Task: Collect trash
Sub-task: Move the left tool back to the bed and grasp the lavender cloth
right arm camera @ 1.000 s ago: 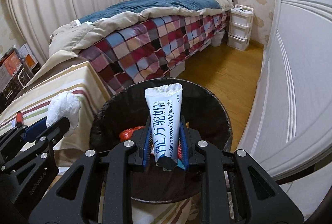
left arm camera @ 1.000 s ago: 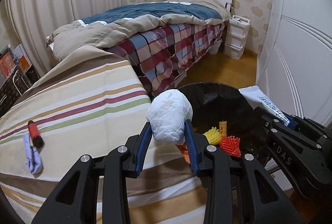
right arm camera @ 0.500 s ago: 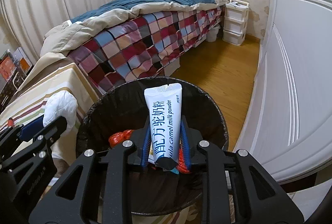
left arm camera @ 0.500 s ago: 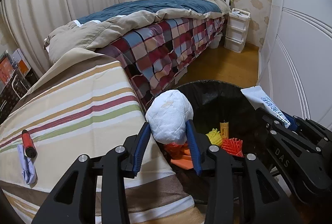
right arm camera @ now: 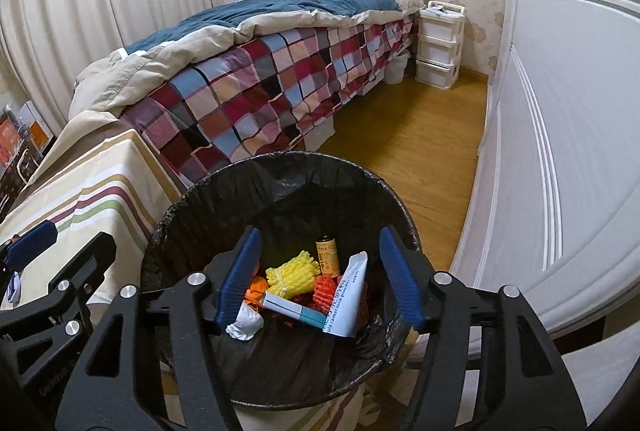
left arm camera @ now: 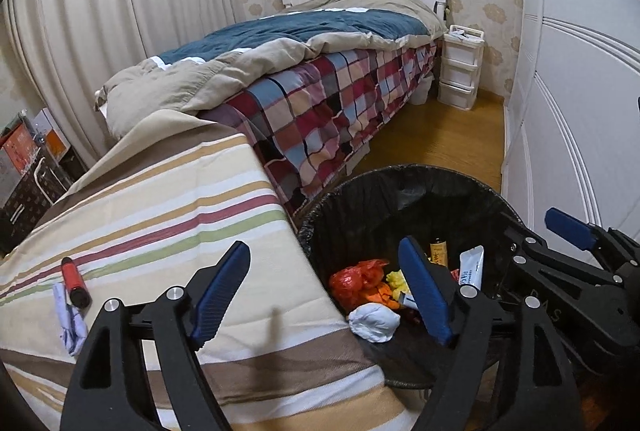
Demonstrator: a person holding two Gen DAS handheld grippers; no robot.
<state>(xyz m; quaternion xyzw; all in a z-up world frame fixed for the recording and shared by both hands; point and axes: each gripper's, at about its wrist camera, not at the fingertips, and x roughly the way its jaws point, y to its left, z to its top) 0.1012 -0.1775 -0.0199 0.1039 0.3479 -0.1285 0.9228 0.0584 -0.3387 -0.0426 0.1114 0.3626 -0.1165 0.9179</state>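
A bin with a black liner (left arm camera: 400,187) (right arm camera: 280,167) stands beside the striped table. Inside it lie a crumpled white paper ball (left arm camera: 374,322) (right arm camera: 245,325), a white milk-powder sachet (right arm camera: 349,295) (left arm camera: 471,266), yellow foam netting (right arm camera: 294,273), a red bag (left arm camera: 356,279) and a small bottle (right arm camera: 327,255). My left gripper (left arm camera: 326,295) is open and empty at the bin's left rim. My right gripper (right arm camera: 318,279) is open and empty over the bin.
On the striped tablecloth (left arm camera: 160,215) lie a red cylinder (left arm camera: 74,281) and a crumpled pale purple wrapper (left arm camera: 70,323). A bed with a checked cover (left arm camera: 320,103) stands behind. White wardrobe doors (right arm camera: 560,151) rise on the right, past wooden floor (right arm camera: 420,135).
Both grippers opened. The white paper ball dropped from the left gripper and the sachet from the right gripper into the bin.
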